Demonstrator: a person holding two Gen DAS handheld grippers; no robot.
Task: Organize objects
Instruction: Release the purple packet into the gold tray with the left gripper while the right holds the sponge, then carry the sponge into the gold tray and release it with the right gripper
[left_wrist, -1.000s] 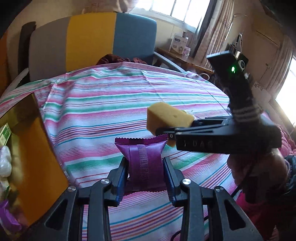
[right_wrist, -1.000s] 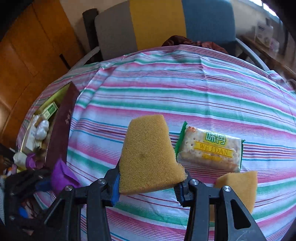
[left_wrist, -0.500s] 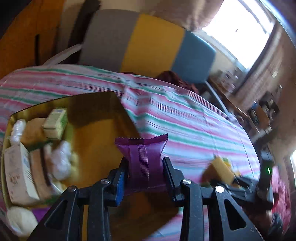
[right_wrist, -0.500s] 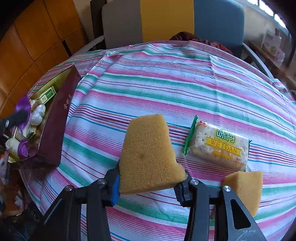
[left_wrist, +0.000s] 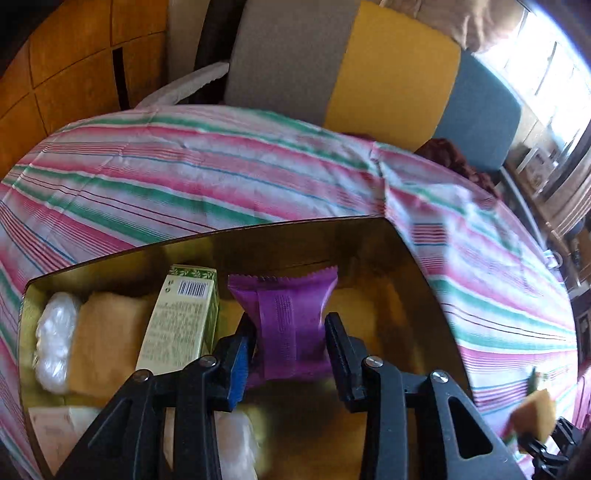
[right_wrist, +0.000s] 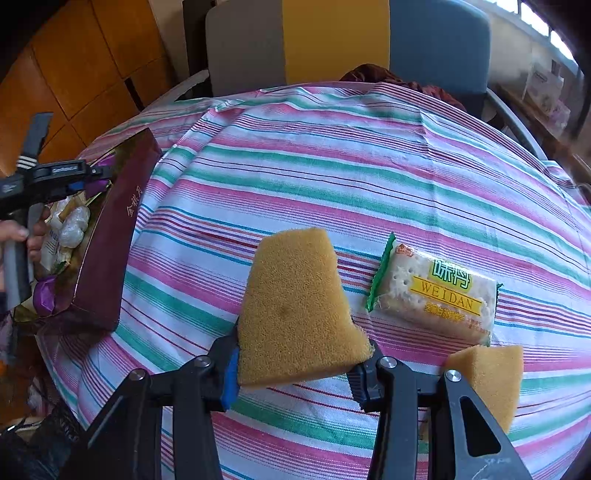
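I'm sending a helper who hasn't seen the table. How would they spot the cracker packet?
On the striped tablecloth, look right of the big sponge in the right claw. The cracker packet lies flat there: clear wrapper, green edges, yellow WEIDAN band, unlike the plain sponges.

A purple snack packet stands upright over the open gold-lined box. A yellow sponge wedge tilts above the striped desk, a cracker packet at its three o'clock.

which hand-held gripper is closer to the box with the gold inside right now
Left. The left hand-held gripper is over the open box, with a purple packet between its fingers. The right hand-held gripper holds a sponge above the striped cloth, clear of the box.
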